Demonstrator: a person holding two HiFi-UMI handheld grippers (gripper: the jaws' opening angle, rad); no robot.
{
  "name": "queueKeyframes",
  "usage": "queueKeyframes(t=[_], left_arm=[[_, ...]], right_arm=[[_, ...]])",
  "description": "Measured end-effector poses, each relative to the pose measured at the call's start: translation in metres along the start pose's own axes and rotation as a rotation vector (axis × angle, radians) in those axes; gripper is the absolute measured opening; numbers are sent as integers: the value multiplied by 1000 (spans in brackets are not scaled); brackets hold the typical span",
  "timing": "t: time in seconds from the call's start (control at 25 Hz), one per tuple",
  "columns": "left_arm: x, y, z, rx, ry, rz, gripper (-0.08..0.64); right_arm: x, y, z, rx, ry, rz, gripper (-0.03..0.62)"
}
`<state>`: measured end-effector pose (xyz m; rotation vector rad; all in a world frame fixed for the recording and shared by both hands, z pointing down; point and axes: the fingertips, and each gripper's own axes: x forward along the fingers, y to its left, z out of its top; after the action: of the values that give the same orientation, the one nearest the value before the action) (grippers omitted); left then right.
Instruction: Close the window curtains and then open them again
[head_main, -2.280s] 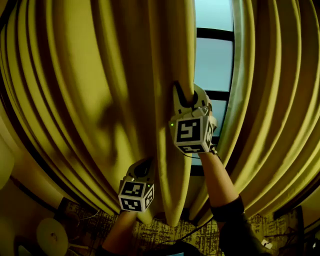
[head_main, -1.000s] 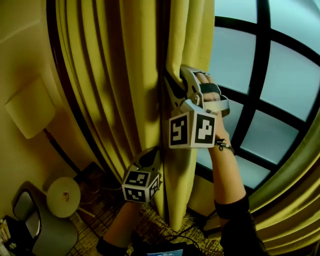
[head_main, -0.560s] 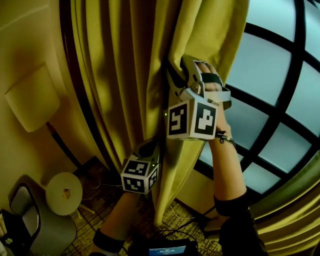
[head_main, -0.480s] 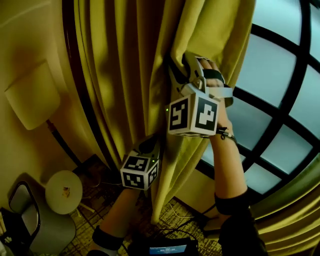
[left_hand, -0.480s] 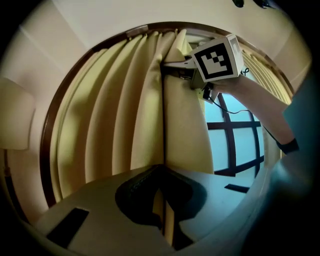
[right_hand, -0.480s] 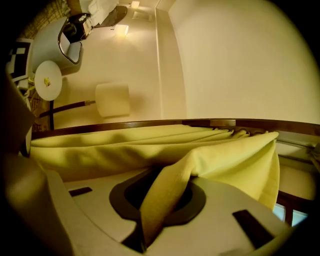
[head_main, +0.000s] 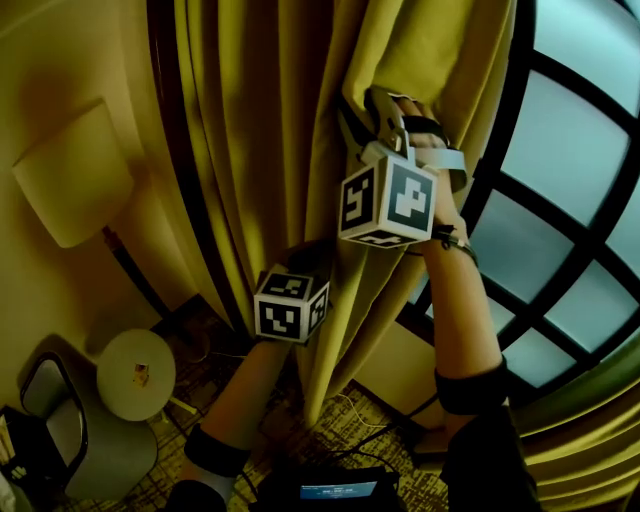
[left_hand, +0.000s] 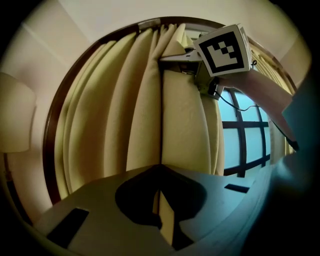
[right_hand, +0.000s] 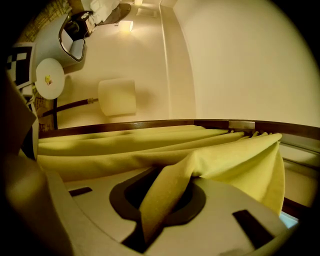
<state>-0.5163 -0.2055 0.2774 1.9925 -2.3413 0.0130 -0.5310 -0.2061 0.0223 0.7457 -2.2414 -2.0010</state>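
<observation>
While both hands are on the fabric, the window (head_main: 575, 190) shows bare panes across the right of the head view.

Curtain (head_main: 260, 140): bunched in tight folds against the window's left edge.
Other curtain (head_main: 590, 430): only a strip shows at lower right. It appears drawn back too.
Lamp (head_main: 70, 180) and small round table (head_main: 135, 372): by the wall at left, not involved.

Right tongs (right_hand: 167, 187): clenched on the curtain's leading fold, high up. A tongue of cloth runs back through the jaws.
Left tongs (left_hand: 161, 175): clenched on the same edge lower down, with a thin strip of cloth pinched between them.

Judgement: with the glass exposed and the curtain gathered, this side looks at or near its open position. I read this as the opening half, close to finished. What may be left is a last push toward the frame, letting go, and possibly the other curtain.

Not readable:
- Whether the closing half was done.
- The window's right side and the other curtain's top, both cut off.
- The left tongs' tips in the head view, which sit behind a fold.
- Fine detail generally, because the room is dim.
</observation>
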Motion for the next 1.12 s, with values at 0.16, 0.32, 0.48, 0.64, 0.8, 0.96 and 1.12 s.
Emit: queueKeyframes(t=[0.16, 0.32, 0.48, 0.64, 0.8, 0.96, 1.12], left_arm=[[-3, 28, 4, 7, 6, -3, 4], [-2, 52, 8, 13, 12, -15, 4], [-4, 76, 10, 26, 17, -37, 4], [-1, 89, 13, 17, 10, -51, 4], [4, 100, 19, 4, -2, -52, 4], [13, 116, 19, -1, -3, -17, 4], [16, 130, 15, 26, 11, 30, 4]], right_arm=[[22, 12, 20, -18, 5, 12, 55], [39, 17, 28, -14, 24, 4, 55], [55, 22, 40, -15, 46, -6, 55], [69, 26, 44, -7, 52, -17, 55], [84, 24, 41, -4, 51, -29, 55], [100, 32, 38, 1, 30, -29, 55], [118, 43, 46, 14, -15, -11, 55]])
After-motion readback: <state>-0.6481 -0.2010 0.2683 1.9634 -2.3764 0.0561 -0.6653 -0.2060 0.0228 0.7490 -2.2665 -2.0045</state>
